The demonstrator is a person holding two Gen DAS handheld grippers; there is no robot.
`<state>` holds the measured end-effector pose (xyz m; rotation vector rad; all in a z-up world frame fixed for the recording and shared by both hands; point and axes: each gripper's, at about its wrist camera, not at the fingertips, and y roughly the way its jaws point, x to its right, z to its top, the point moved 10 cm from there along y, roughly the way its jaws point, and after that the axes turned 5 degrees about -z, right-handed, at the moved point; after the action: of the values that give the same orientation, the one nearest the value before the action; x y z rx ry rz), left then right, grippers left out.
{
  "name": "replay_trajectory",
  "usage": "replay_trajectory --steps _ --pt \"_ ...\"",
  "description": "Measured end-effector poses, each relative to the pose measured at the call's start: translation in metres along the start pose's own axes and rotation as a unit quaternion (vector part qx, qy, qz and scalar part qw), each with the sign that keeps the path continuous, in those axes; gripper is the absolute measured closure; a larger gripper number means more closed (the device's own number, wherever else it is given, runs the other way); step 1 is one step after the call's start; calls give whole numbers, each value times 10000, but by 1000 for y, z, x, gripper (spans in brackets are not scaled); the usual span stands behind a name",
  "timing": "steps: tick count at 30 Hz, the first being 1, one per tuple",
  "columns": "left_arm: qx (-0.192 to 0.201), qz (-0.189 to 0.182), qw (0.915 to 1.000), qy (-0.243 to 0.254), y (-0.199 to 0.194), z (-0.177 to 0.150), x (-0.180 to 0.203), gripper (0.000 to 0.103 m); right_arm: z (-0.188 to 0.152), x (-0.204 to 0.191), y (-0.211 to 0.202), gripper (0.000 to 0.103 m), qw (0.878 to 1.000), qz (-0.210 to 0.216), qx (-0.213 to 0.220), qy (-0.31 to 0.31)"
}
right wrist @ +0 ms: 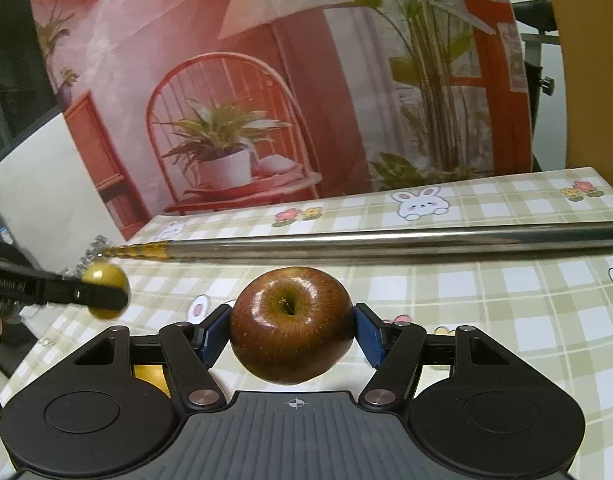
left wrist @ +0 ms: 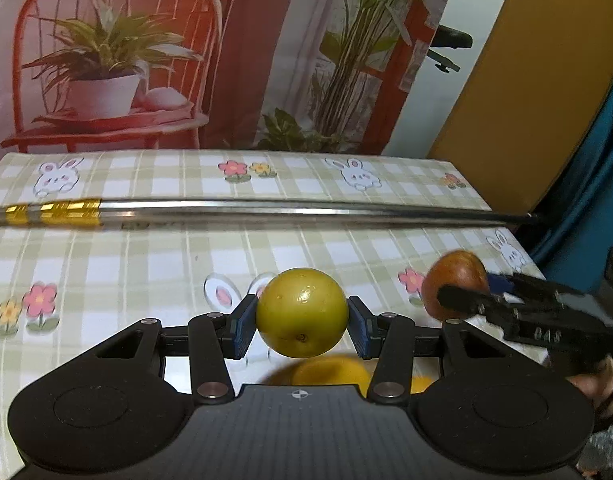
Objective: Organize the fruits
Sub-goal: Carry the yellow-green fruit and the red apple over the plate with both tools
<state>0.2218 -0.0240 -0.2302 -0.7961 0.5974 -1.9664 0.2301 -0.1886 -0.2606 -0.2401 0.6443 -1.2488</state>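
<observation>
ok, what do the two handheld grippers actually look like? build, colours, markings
Both match: the left gripper and right gripper have matte black bodies with two round housings, a ribbed grey centre plate with a small crosshair mark, black linkage arms with silver pivot pins, and blue ribbed pads on the fingers. No cables visible. A fuzzy grey sleeve shows by the right gripper's handle.

I count two grippers: my left gripper point(left wrist: 302, 320) with one green-yellow fruit point(left wrist: 301, 312) between its fingers, my right gripper point(right wrist: 292, 328) with one red apple point(right wrist: 291, 325) between its fingers. One metal rod point(left wrist: 286, 211) lies beyond the fingertips. A blurred yellow fruit point(left wrist: 330, 370) sits under the left fingers; I can't tell how many.
</observation>
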Motion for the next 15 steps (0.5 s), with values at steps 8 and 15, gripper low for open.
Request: replay_trajectory --steps 8,15 --pt "-207 -42 9998 -43 -18 -40 -4 53 -6 -24 -12 41 9997 214 -55 -128" --pt "-310 -90 9991 -273 -18 -63 -13 53 -15 -50 -15 41 9987 354 -179 -330"
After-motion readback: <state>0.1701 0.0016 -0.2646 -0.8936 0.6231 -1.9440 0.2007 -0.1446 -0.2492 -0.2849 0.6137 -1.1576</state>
